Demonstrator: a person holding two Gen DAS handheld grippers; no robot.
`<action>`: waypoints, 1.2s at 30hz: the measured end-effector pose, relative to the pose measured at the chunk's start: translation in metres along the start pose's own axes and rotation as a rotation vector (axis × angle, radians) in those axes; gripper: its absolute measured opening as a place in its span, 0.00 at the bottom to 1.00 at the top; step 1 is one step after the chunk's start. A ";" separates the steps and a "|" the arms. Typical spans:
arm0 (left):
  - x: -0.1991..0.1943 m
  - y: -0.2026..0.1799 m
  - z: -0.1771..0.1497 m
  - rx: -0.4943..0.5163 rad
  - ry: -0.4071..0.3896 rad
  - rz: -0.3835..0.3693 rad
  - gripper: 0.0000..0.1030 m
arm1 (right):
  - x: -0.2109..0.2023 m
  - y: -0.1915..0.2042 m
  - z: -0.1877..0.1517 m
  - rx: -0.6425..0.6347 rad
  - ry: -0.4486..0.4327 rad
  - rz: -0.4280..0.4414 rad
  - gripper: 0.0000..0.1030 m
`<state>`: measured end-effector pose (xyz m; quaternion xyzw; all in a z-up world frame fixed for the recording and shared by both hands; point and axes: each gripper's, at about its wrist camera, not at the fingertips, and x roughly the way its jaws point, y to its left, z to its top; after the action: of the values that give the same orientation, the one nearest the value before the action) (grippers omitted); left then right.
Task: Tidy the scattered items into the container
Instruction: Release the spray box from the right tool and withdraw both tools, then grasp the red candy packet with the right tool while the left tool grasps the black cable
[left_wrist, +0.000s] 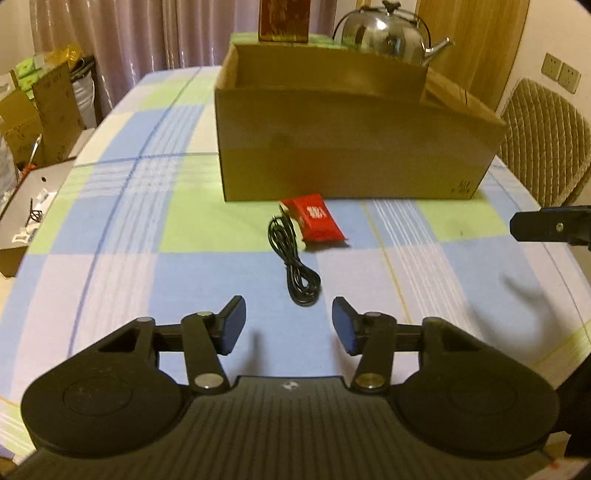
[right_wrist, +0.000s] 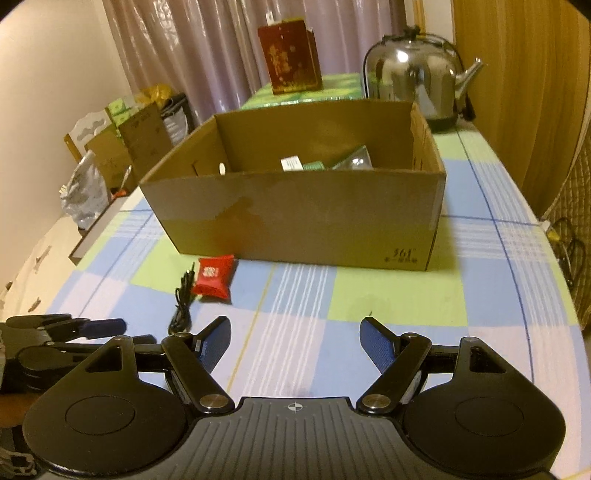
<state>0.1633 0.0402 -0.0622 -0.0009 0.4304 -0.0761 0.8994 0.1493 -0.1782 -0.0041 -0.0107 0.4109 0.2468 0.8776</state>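
1. The black cable is lying coiled in a loose bundle at the centre of the left wrist view, on the checked cloth of the bench, with one end reaching up to touch or nearly touch the red packet just above it.
2. The red packet is sitting close in front of the near wall of the cardboard box, in the middle of the frame.
3. The left claw is hanging released at the lower centre of its view, nothing between its pads, with the near loop of the cable just ahead of the gap.
4. The right claw is standing wide and empty at the bottom of the right wrist view, over bare cloth, well to the right of both items.
5. The cable is looking light and limp; I judge it will sag and may unwind if pinched by one strand, so closing across the bunched middle seems the safer hold.
6. The packet is looking light, soft and glossy, likely slippery; gripping across its narrow width should be steadier than taking a crimped end.
7. The box is standing open-topped, and the right wrist view is showing green-and-white cartons and something shiny already lying inside, toward its far right.
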 end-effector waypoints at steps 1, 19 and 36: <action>0.005 -0.001 0.001 0.000 0.005 -0.004 0.39 | 0.003 -0.001 -0.001 0.000 0.006 0.000 0.73; 0.062 -0.004 0.023 0.055 0.019 0.023 0.18 | 0.063 0.002 0.001 -0.013 0.079 0.036 0.58; 0.043 0.050 0.021 -0.001 -0.002 0.095 0.07 | 0.112 0.052 0.021 -0.078 0.048 0.104 0.35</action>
<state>0.2129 0.0820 -0.0858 0.0191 0.4289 -0.0331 0.9025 0.2024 -0.0806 -0.0621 -0.0294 0.4221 0.3076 0.8523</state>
